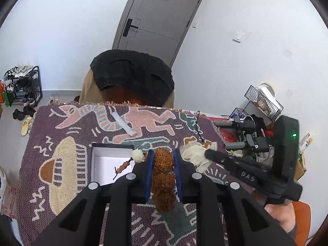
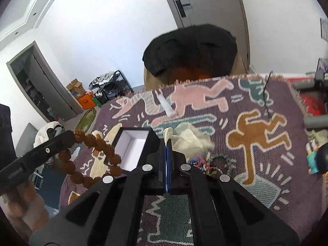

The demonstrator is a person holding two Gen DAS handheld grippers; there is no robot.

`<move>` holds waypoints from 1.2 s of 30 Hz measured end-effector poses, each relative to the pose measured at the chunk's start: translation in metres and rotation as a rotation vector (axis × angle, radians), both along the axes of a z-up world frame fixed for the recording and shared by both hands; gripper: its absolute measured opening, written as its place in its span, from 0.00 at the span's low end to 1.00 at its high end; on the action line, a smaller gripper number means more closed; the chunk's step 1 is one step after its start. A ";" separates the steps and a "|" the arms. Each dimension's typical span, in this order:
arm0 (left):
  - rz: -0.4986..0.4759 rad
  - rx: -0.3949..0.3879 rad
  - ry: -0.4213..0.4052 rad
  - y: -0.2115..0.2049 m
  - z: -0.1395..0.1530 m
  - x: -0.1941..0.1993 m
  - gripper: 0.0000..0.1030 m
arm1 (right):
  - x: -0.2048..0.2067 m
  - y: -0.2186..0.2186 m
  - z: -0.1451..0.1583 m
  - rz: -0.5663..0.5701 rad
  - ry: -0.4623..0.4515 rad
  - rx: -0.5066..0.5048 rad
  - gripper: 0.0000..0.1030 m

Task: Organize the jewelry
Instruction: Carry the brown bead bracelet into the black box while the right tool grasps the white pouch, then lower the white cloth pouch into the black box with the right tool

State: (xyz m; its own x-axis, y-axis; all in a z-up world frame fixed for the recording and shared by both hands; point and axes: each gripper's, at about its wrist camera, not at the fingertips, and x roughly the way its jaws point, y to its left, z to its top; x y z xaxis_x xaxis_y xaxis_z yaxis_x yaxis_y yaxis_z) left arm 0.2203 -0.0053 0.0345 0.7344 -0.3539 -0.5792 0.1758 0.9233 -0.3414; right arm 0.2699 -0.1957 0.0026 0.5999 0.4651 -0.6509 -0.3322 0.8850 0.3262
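My left gripper (image 1: 163,160) is shut on a bracelet of large rough brown beads (image 1: 163,176) and holds it above the patterned cloth (image 1: 61,135), just right of the black box with a white inside (image 1: 110,164). A thin small-bead bracelet (image 1: 123,167) lies in the box. From the right wrist view the brown bracelet (image 2: 94,155) hangs as a loop from the left gripper (image 2: 67,138), left of the box (image 2: 133,149). My right gripper (image 2: 168,145) is shut on a white glove (image 2: 185,137), with a small jewelry pile (image 2: 207,164) beside it.
A white strip (image 1: 123,123) and a black cord (image 1: 197,127) lie on the far part of the cloth. A chair draped in black (image 1: 133,75) stands behind the table. Tools and a wire basket (image 1: 262,100) crowd the right edge.
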 end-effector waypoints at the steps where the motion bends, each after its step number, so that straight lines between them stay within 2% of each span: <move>1: 0.003 -0.001 -0.002 0.002 0.001 -0.001 0.17 | -0.001 0.001 0.005 -0.002 -0.008 0.005 0.02; 6: 0.032 -0.002 -0.013 0.021 0.008 -0.005 0.17 | -0.004 0.008 0.021 0.018 -0.025 0.017 0.02; 10: 0.058 0.000 0.001 0.037 0.002 -0.001 0.17 | -0.008 0.022 0.026 0.047 -0.033 0.023 0.02; 18: 0.061 -0.026 0.092 0.057 -0.042 0.036 0.17 | -0.006 0.055 0.018 0.093 -0.027 0.024 0.02; 25: 0.007 -0.057 0.149 0.042 -0.073 0.072 0.17 | 0.006 0.061 0.005 0.079 -0.006 0.040 0.02; 29: -0.003 -0.043 0.152 0.032 -0.084 0.086 0.18 | 0.011 0.056 0.001 0.065 0.000 0.043 0.02; 31: 0.014 -0.013 0.159 0.030 -0.087 0.090 0.51 | 0.013 0.054 -0.001 0.063 0.005 0.043 0.02; 32: 0.044 0.011 0.154 0.032 -0.088 0.089 0.87 | 0.014 0.054 -0.003 0.064 0.007 0.043 0.02; 34: 0.074 0.017 0.092 0.040 -0.084 0.080 0.92 | 0.016 0.055 -0.005 0.073 0.011 0.043 0.02; 36: 0.084 0.024 0.093 0.048 -0.083 0.078 0.92 | 0.017 0.060 -0.008 0.083 0.017 0.046 0.02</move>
State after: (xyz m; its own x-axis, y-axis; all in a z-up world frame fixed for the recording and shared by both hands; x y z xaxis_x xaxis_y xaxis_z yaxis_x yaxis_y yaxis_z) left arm 0.2982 0.0426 -0.0481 0.7037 -0.2785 -0.6537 0.0657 0.9415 -0.3304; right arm 0.2872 -0.1357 -0.0053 0.5477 0.5420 -0.6374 -0.3976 0.8389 0.3717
